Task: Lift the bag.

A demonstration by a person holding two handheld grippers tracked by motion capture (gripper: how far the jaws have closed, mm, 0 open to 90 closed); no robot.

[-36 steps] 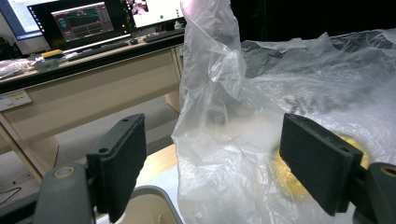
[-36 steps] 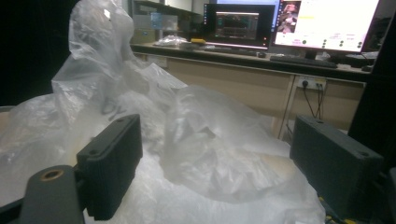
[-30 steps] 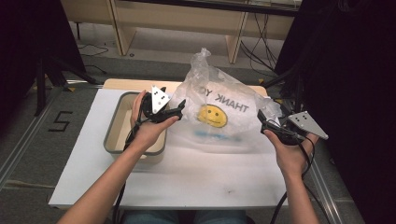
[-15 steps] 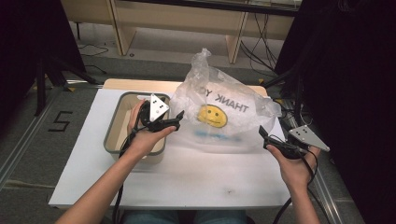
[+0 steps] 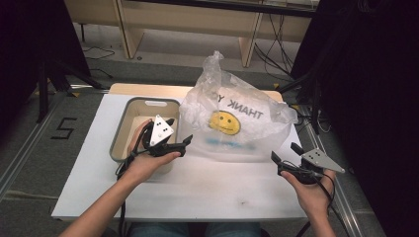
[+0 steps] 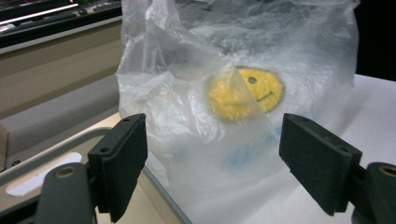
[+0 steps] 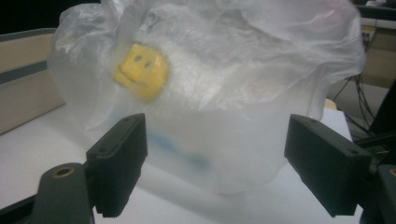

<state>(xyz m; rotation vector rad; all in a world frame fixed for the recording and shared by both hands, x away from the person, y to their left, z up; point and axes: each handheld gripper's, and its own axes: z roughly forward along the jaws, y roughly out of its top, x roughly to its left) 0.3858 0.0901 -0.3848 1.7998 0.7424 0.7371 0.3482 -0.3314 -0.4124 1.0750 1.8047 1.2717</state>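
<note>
High view: we see the white tabletop (image 5: 207, 192) first, with a wooden board (image 5: 148, 90) showing past its far edge. On the tabletop, right of centre, stands the bag (image 5: 237, 123), clear plastic, puffed up, with a yellow smiley and "THANK" printed on it, its knotted top rising at the back. Just left of the bag, touching or nearly so, lies the grey tray (image 5: 129, 123), a beige inside and a handle slot in its far wall.

Our left hand-held gripper (image 5: 180, 144) hovers over the tray's near right corner, jaws spread, pointing at the bag's left flank. In the left gripper view the bag (image 6: 233, 93) sits between and beyond the jaws, untouched, with the tray's rim (image 6: 56, 154) low at the left.

Our right hand-held gripper (image 5: 285, 154) hangs near the bag's right front corner, jaws wide apart and holding nothing. In the right gripper view the bag (image 7: 224, 93) stands beyond them.
</note>
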